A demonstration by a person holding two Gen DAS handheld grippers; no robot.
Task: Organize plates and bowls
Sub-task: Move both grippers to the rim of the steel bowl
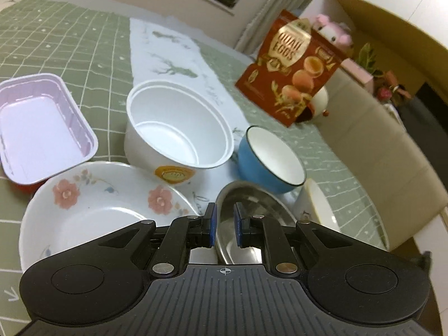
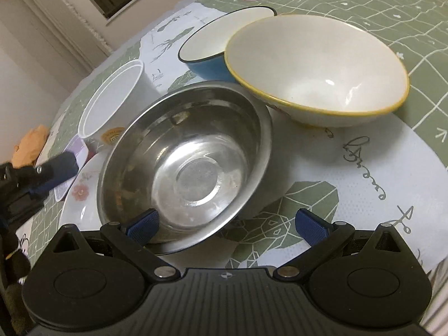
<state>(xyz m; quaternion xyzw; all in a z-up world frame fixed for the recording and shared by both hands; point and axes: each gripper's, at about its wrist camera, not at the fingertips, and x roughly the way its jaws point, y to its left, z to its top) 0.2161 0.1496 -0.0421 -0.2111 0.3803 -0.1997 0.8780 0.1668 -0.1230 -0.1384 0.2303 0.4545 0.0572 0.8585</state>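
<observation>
A steel bowl [image 2: 184, 151] leans tilted on the edge of a floral plate [image 2: 81, 193], just in front of my right gripper [image 2: 228, 222]. That gripper is open wide, with the bowl's near rim between its pads [image 2: 142, 221] and not touched. Behind stand a white bowl with a yellow rim [image 2: 316, 67], a blue bowl [image 2: 212, 42] and a white plastic tub [image 2: 112, 103]. My left gripper [image 1: 224, 224] is shut and holds nothing. It hovers over the floral plate [image 1: 92, 210] beside the steel bowl [image 1: 252, 218]. A pink tray [image 1: 39, 123] lies at the left.
A red quail-egg bag [image 1: 291, 67] stands at the back of the green checked tablecloth [image 1: 70, 42]. A beige chair [image 1: 378, 154] borders the table's right edge, with a plush toy [image 1: 333, 28] behind it. An orange cloth [image 2: 30, 145] lies at the far left.
</observation>
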